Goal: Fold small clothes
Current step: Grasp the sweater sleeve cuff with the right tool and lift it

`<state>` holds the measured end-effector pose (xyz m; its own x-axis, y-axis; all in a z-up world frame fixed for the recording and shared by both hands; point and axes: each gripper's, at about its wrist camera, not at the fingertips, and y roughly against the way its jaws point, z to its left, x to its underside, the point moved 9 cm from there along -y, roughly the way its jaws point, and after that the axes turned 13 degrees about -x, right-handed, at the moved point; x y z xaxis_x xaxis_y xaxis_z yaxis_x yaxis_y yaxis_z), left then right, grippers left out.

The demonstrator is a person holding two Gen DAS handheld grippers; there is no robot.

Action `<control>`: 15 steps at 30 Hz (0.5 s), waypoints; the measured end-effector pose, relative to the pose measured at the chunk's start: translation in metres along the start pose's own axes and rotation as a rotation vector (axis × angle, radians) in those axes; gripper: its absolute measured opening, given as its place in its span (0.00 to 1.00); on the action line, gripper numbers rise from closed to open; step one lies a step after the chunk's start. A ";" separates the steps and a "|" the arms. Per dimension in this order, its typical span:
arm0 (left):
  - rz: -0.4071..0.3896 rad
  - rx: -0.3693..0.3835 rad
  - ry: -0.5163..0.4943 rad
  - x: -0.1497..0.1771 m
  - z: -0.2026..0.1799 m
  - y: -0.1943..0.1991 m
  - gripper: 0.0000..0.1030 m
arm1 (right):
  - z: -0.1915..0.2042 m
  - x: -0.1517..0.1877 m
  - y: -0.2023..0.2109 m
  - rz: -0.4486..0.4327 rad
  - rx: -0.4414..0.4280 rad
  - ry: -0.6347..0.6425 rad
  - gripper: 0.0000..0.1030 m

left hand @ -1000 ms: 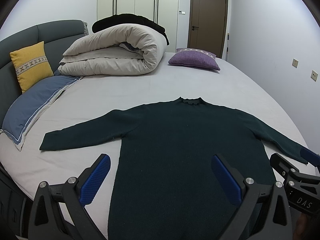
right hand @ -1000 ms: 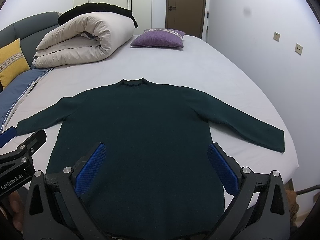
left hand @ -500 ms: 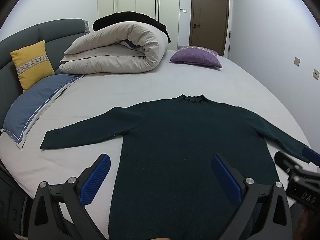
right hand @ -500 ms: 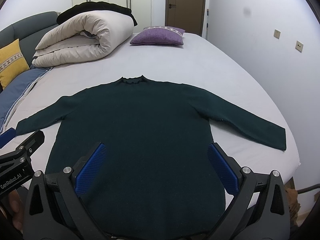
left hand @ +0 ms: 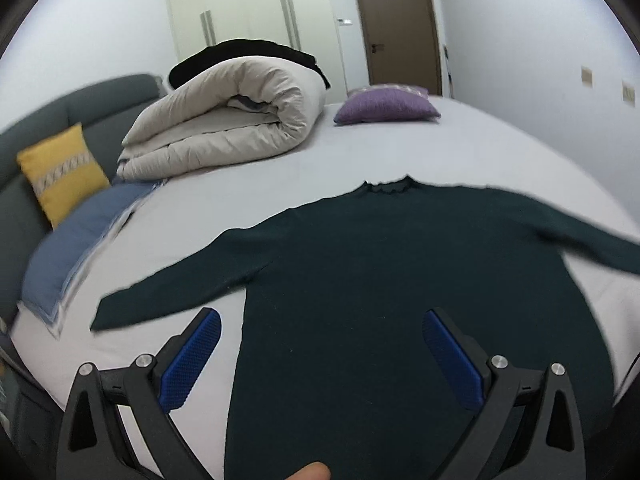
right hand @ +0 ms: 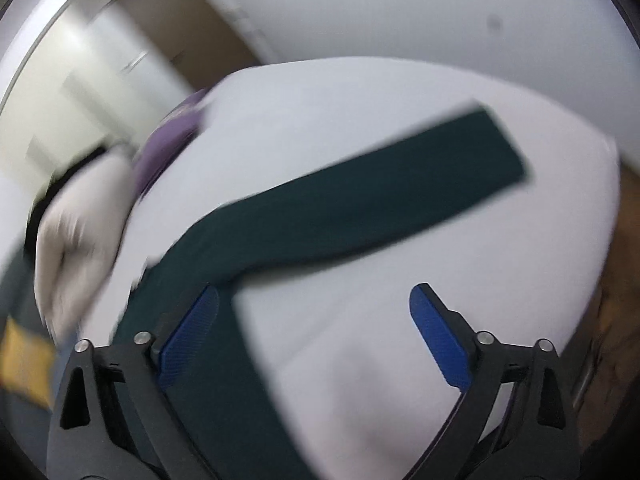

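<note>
A dark green long-sleeved sweater (left hand: 384, 264) lies flat on the white bed (left hand: 460, 148), both sleeves spread out. My left gripper (left hand: 320, 340) hangs open above its lower left part, nothing between the blue pads. In the blurred, tilted right wrist view, the sweater's right sleeve (right hand: 360, 196) stretches out toward the bed's edge. My right gripper (right hand: 314, 320) hovers over the side seam below that sleeve. Its jaws are closing but still wide apart, with bare sheet and the sweater's edge between them and nothing pressed.
A rolled beige duvet (left hand: 224, 120) with a black garment on top lies at the bed's far side. A purple cushion (left hand: 386, 104), a yellow cushion (left hand: 60, 168) and a blue pillow (left hand: 76, 248) are near the grey headboard. A fingertip (left hand: 308, 472) shows at the bottom.
My right gripper swung far to the right and rolled, leaving the sweater's body for its right sleeve and side. The left gripper dropped slightly and tilted; the right gripper left its view.
</note>
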<state>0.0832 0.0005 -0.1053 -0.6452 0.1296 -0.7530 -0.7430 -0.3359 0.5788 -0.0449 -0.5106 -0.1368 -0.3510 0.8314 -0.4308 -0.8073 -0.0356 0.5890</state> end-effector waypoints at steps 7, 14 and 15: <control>0.015 0.059 -0.040 -0.005 -0.038 -0.022 1.00 | -0.093 -0.046 0.004 -0.081 -0.059 -0.199 0.82; 0.061 0.091 -0.074 -0.006 -0.072 -0.035 1.00 | -0.104 -0.057 -0.023 -0.074 -0.135 -0.171 0.64; 0.075 0.085 -0.069 -0.005 -0.072 -0.039 1.00 | -0.107 -0.059 -0.026 -0.070 -0.128 -0.162 0.61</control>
<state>0.1280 -0.0547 -0.1466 -0.7082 0.1720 -0.6847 -0.7026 -0.2670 0.6596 -0.0534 -0.6181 -0.1997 -0.2199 0.9120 -0.3462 -0.8842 -0.0364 0.4656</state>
